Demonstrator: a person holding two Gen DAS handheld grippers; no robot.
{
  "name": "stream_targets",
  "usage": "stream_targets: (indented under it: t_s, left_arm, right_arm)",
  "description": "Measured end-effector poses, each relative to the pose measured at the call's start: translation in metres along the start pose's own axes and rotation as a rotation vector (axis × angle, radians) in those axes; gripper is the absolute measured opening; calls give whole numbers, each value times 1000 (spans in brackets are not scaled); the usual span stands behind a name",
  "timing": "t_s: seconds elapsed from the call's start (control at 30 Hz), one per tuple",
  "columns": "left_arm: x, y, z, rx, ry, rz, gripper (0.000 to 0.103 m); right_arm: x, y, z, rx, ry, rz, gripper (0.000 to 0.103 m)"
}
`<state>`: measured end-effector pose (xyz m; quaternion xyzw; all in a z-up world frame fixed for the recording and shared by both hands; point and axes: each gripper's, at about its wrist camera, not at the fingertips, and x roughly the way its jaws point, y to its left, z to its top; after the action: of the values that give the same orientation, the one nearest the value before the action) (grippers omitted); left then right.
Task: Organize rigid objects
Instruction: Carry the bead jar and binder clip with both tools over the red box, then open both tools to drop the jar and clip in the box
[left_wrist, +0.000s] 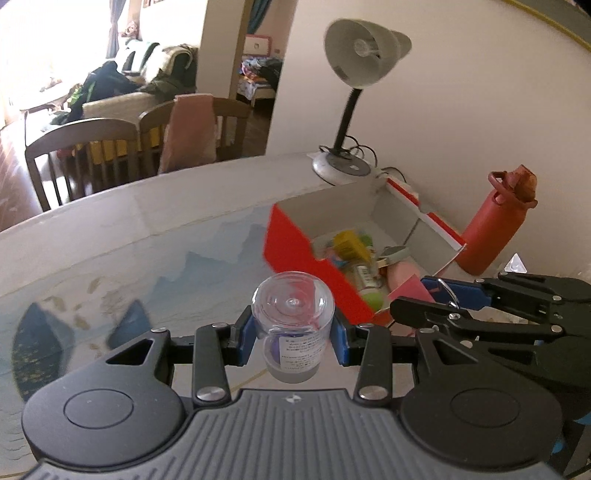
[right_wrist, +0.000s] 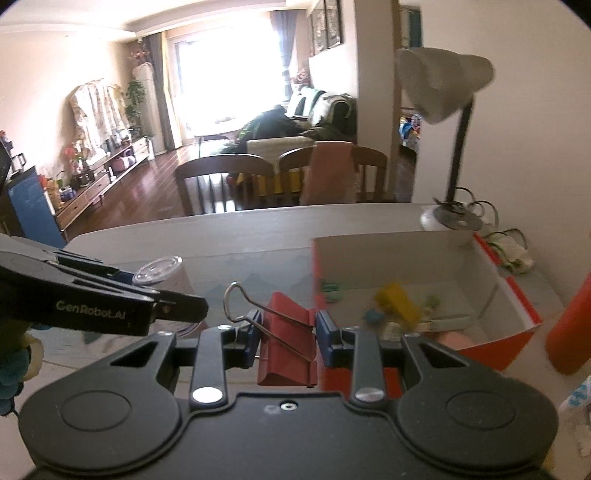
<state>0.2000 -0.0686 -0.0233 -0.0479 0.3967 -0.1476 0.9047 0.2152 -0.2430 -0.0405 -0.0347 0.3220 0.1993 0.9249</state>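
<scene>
- Left wrist view: my left gripper (left_wrist: 293, 334) clamps a clear plastic jar (left_wrist: 293, 321) above the table (left_wrist: 110, 236), near-left of the red box (left_wrist: 295, 243).
- Right wrist view: my right gripper (right_wrist: 287, 338) pinches a red binder clip (right_wrist: 288, 339) — box (right_wrist: 517, 295) just to its right, small items inside.

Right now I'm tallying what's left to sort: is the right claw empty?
No, the right claw is shut on a red binder clip, held above the table near the red-sided box.
</scene>
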Motion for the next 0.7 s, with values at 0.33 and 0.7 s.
stream_targets:
  t_s: [0.33, 0.7]
  left_arm:
    - [85, -69, 43, 36, 55, 4, 41]
    - [193, -105, 62, 95, 196, 103, 41]
  right_arm:
    - [44, -99, 8, -4, 21, -95, 31]
    - [100, -153, -3, 8, 90, -127, 31]
